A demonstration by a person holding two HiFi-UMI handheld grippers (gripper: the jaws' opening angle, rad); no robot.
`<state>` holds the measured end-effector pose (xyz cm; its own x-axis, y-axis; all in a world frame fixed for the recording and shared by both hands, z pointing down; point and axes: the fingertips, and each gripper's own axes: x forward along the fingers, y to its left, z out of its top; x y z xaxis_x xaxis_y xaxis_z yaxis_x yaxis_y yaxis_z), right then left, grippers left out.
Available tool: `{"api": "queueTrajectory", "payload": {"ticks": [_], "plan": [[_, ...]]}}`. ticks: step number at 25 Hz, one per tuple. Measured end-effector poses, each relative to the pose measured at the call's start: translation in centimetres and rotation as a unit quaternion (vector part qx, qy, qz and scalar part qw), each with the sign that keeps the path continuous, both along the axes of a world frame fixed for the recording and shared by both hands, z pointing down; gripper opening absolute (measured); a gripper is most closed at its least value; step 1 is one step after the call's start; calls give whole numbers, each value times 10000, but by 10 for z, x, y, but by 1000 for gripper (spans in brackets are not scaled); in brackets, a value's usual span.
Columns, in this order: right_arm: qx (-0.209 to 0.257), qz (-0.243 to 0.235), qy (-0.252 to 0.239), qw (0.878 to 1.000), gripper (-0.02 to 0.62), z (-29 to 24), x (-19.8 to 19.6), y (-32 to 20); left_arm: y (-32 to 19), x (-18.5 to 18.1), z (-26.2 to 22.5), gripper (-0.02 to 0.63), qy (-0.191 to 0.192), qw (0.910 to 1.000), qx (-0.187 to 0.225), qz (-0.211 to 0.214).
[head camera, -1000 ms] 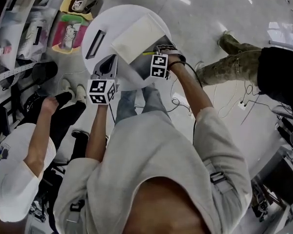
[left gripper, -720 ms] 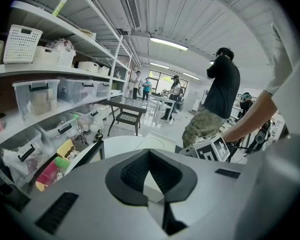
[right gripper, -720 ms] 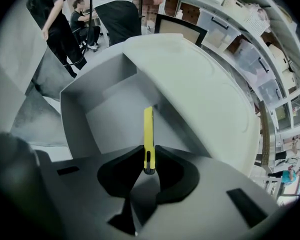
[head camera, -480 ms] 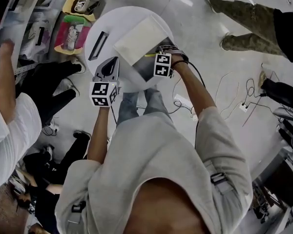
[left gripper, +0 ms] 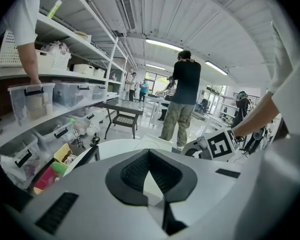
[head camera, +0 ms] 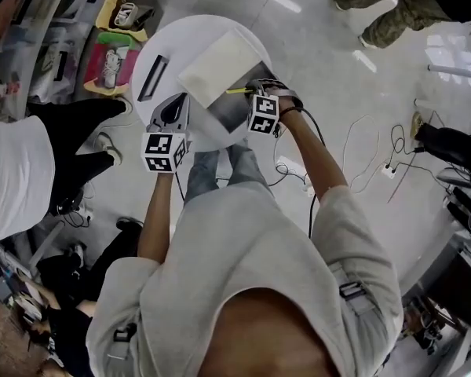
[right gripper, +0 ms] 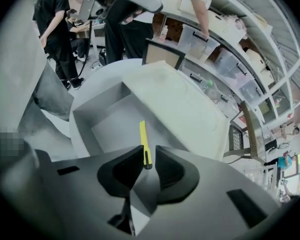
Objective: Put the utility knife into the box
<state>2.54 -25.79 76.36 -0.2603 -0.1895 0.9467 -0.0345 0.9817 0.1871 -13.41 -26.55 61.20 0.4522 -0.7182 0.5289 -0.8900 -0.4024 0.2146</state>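
Presently under way: the release step; the right gripper [right gripper: 149, 150] is hanging over the open box [right gripper: 110, 129] with the utility knife [right gripper: 144, 143] pointing into it.
Right jaws: opening, with the knife's dark tail end lying between them; a gap is showing on its right side, so the pads are no longer seeming to press on it.
Utility knife: its yellow body is reaching out past the jaw tips, above the box's grey inside; whether it is touching the box floor is not showing.
Box: sitting on the round white tabletop [head camera: 177, 42], its pale lid [right gripper: 180, 104] lying open on the far side.
Left gripper [left gripper: 149, 153]: waiting near the tabletop's edge, well apart from the box, jaws together at the tips and carrying nothing.
Next move, as judged: letting the jaws part fully so the knife is dropping flat inside the walls, then drawing the right gripper straight back without dragging the tail over the near rim.
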Motion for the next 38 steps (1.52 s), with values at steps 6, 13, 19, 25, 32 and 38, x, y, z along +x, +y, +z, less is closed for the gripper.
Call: {"api": "queueTrajectory", "payload": {"ticks": [6,13,19,25,32,38], "plan": [[272,634,-491,9964,47,-29,8,7,6,13,-8,18,12,9999,76,100],[-161,1974,-1311,9714,31,-44,12,18,11,14,-10,18,5,9998,121,151],[-508,3733,-2469,8928,31,-70,28,9,10,15,-17,18,28,9996,222,176],[-120,4725,-3344,8153,29,-106,49,-3,5,18,-26,18,73,9992,350,203],[760,4883,-3693,7870,31,-161,64,-13,-8,21,-48,18,151,9975,660,217],[1514,4654,-3785,7856,29,-209,70,-25,-24,18,-74,18,165,9942,1029,258]]}}
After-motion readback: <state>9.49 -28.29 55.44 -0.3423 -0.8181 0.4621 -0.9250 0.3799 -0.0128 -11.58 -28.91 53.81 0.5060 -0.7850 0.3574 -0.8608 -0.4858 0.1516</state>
